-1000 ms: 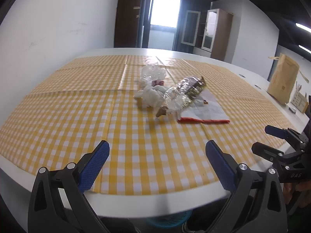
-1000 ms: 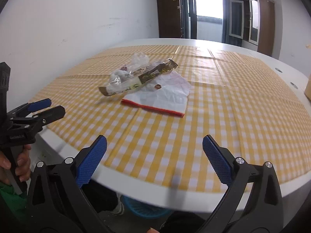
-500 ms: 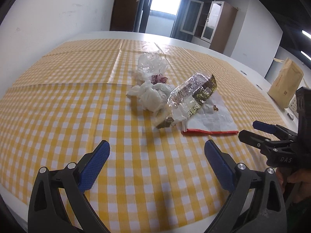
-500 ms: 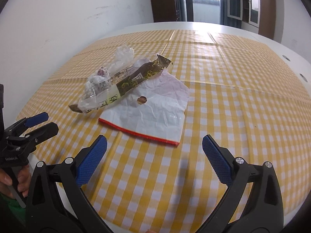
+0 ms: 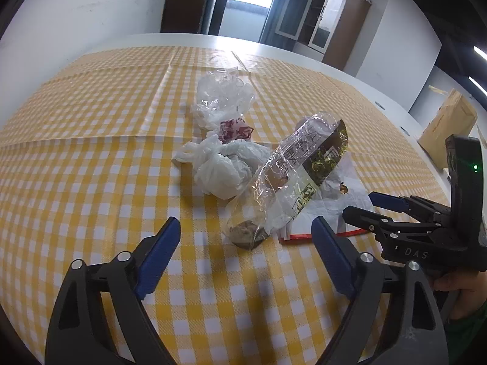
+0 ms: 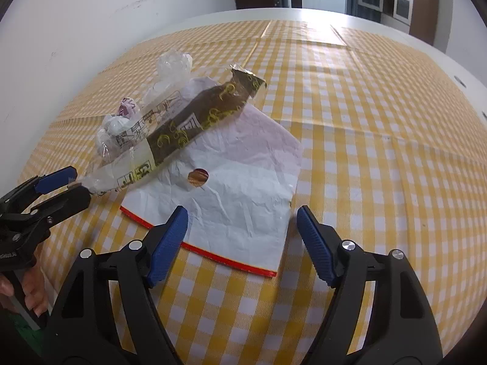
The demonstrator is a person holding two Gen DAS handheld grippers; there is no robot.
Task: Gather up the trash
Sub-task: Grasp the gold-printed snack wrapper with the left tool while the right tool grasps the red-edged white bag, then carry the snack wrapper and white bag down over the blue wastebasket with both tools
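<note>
A heap of trash lies on the yellow checked tablecloth (image 5: pixel 91 182). It holds a clear wrapper with brown print (image 5: pixel 292 179), a knotted white plastic bag (image 5: pixel 222 170), crumpled clear film (image 5: pixel 222 97) and a small purple wrapper (image 5: pixel 234 129). Under the clear wrapper (image 6: pixel 182 121) lies a flat white paper bag with a red edge (image 6: pixel 243 182). My left gripper (image 5: pixel 245 255) hovers just short of the wrapper's near end, its jaws closing with nothing between them. My right gripper (image 6: pixel 242 237) hovers over the paper bag's red edge; its jaws are closing too, and the pads touch nothing.
In the left wrist view the right gripper (image 5: pixel 359 203) reaches in from the right, held by a hand (image 5: pixel 456 283). The left gripper (image 6: pixel 79 184) shows at the left edge of the right wrist view. A brown paper bag (image 5: pixel 447 133) stands at the table's far right.
Both grippers have come forward from the table's near edge to the trash heap and tilted downward. The jaws of both have narrowed somewhat.
</note>
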